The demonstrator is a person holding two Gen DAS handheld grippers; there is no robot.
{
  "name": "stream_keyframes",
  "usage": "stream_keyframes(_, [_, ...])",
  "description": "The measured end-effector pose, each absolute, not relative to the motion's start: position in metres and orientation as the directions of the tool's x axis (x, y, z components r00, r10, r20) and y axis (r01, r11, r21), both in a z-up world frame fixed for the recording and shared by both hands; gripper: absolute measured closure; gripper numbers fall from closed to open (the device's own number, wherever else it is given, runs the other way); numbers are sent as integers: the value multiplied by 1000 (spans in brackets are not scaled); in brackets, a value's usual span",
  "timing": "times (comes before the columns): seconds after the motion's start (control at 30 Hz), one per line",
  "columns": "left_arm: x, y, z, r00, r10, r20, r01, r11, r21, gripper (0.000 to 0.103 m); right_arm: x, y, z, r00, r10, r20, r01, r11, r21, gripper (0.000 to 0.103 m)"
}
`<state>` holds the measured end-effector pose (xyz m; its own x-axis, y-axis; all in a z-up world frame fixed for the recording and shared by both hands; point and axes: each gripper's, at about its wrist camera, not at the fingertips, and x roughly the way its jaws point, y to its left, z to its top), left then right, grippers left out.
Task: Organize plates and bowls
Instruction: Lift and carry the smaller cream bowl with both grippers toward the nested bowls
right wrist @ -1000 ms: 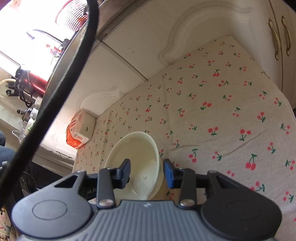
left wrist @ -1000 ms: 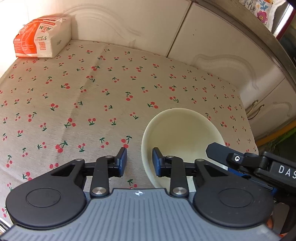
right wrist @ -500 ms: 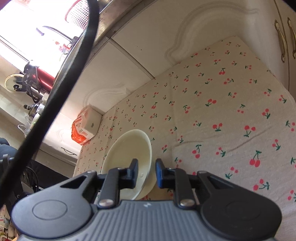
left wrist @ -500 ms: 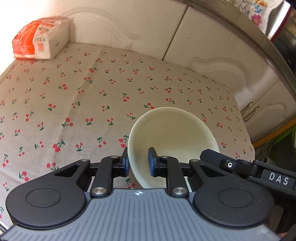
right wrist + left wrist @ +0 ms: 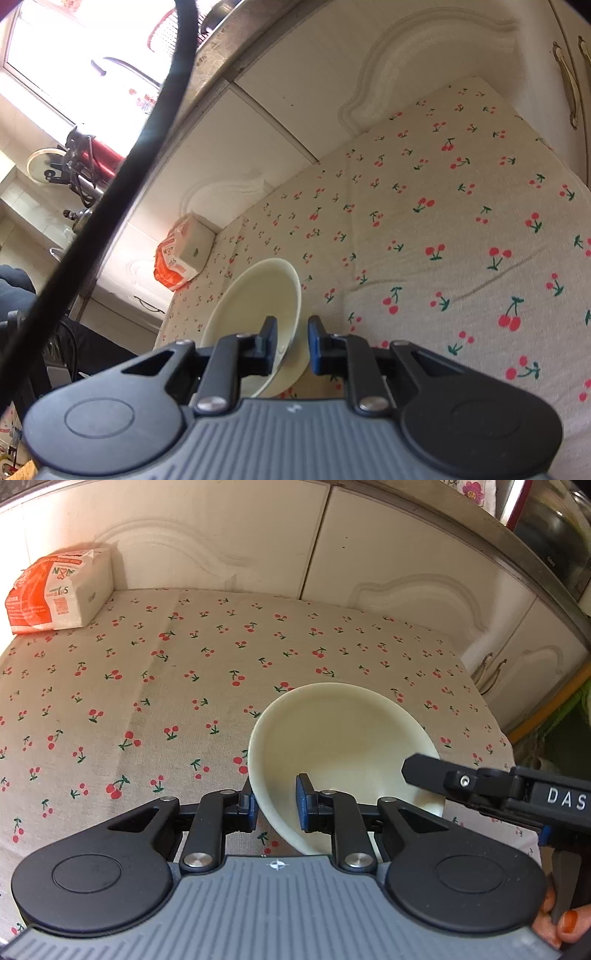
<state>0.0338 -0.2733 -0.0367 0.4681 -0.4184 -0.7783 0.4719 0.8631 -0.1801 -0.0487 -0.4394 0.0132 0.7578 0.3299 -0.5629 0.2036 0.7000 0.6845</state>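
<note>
Bowl: a cream bowl [image 5: 343, 746] sits low and right of the middle in the left wrist view, on the cherry tablecloth [image 5: 147, 686]. It is tipped up, not flat.
Second dish: in the right wrist view a flat cream rim [image 5: 295, 373] shows under the bowl [image 5: 255, 306]. It may be a plate or another bowl; it is too hidden to tell.
Left gripper: the left gripper [image 5: 275, 806] is pinched tight on the bowl's near rim, one pad outside, one pad inside.
Right gripper: the right gripper [image 5: 291, 341] is pinched tight on the rim at the other side. It shows as a black finger at the right edge of the left wrist view [image 5: 428, 773].
How it feels: it looks light, hard and smooth, likely plastic. It could slip, because only the thin rim is held.
Where to hold: the rim is the best place, one claw on each side.
Careful: both hands should lift together, or the bowl may twist out.
Other thing: an orange and white pack [image 5: 59, 590] lies in the upper left corner, well apart from the bowl.
</note>
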Motion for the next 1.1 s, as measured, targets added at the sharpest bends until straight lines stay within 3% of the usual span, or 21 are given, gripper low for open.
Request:
stream_keyframes(0.5, [-15,-242,3,546,-548,-634,562,801,-207,83,-93,-431,51,861,279,-426,116,707,697,89])
stream_keyframes(1.1, [-152,-165,61,531,-630,-567,621,744,-246,83,-212,-375,117,892,234,-386,122,698,706,89])
